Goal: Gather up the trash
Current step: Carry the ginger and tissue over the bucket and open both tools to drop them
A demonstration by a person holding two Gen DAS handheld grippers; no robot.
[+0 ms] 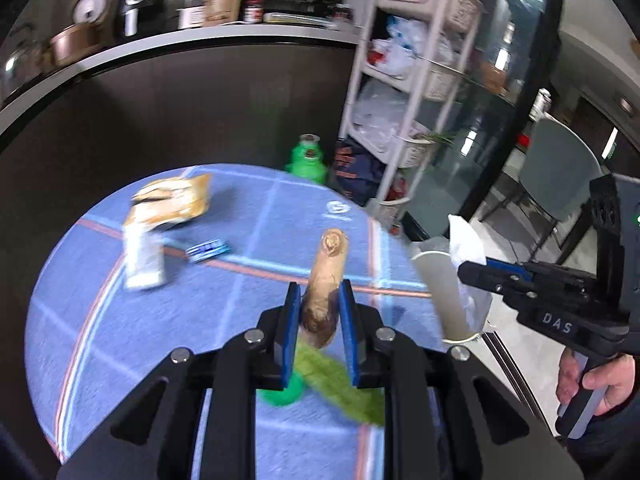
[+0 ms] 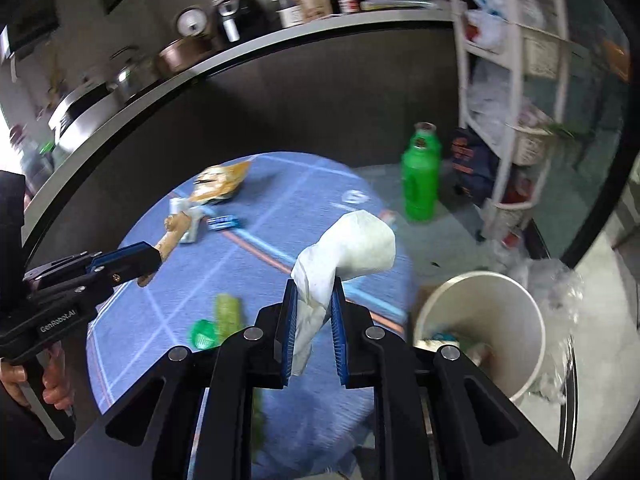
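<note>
A round surface (image 2: 248, 280) covered in blue cloth is seen below both cameras. Just beside its right edge a white bin (image 2: 480, 320) stands on the floor, some rubbish already inside. A green bottle (image 2: 420, 176) stands on the floor beyond. A crumpled white tissue (image 2: 348, 252) is pinched in the right tongs (image 2: 314, 312), held near the bin's rim. A brown peel-like scrap (image 1: 324, 280) is clamped in the left tongs (image 1: 320, 316) above the cloth. A snack wrapper (image 1: 172, 200), a blue packet (image 1: 208, 249), a green strip (image 2: 228, 312) and a green cap (image 2: 203, 334) are left lying on the surface.
</note>
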